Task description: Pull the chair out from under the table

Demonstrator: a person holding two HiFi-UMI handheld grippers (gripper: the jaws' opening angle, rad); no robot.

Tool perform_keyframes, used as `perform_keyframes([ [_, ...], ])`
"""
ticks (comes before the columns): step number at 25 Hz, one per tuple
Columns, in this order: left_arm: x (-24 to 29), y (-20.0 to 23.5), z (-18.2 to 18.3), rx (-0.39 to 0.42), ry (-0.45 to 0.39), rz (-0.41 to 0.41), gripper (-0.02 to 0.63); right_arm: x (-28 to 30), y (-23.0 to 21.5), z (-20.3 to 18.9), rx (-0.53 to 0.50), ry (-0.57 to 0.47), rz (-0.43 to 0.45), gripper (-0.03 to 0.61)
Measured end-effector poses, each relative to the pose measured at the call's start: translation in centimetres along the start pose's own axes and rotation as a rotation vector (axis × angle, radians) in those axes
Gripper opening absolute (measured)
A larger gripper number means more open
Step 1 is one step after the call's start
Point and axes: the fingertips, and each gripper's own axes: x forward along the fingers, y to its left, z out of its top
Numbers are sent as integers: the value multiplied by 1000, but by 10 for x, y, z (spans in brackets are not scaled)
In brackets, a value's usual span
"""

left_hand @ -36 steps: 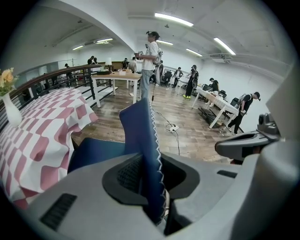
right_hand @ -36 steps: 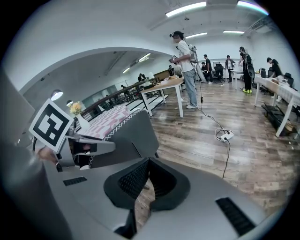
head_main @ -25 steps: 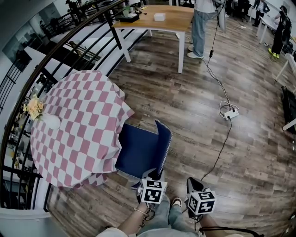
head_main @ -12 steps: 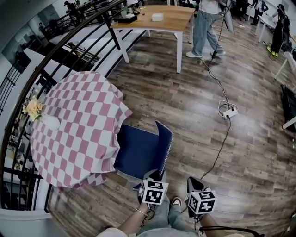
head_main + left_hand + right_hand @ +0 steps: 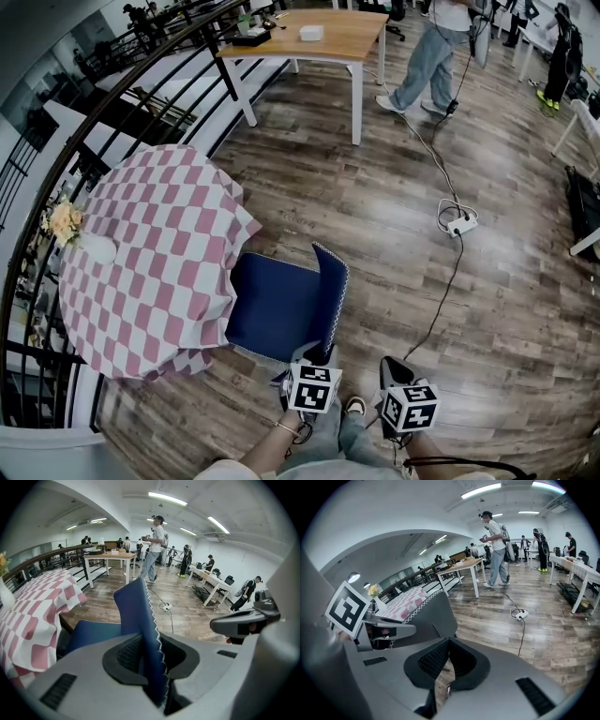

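A blue chair (image 5: 277,305) stands with its seat partly under the round table's pink-and-white checked cloth (image 5: 150,253). Its upright backrest (image 5: 331,291) faces me. My left gripper (image 5: 316,356) is shut on the backrest's top edge. In the left gripper view the blue backrest (image 5: 136,611) with white zigzag stitching runs between the pads of this gripper (image 5: 150,660). My right gripper (image 5: 390,368) hangs just right of the chair, touching nothing. Its jaws (image 5: 449,643) are shut with only floor behind them. The chair's backrest (image 5: 436,613) shows to its left.
A white vase (image 5: 101,248) with flowers (image 5: 67,222) stands on the cloth. A black railing (image 5: 56,159) curves behind the table. A power strip (image 5: 457,224) with its cable lies on the wooden floor to the right. At the far end is a wooden table (image 5: 314,37) and a walking person (image 5: 427,56).
A little more of the blue seat shows from under the cloth, as the left gripper drew the chair slightly toward me. The person at the back walked to the right.
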Motion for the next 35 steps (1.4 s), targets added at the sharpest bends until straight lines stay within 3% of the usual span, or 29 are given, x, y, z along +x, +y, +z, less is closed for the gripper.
perform_keyframes([
  [35,18,-70,4,23,15,-69,95,-34,-43,-15,64,-25,-55,17],
])
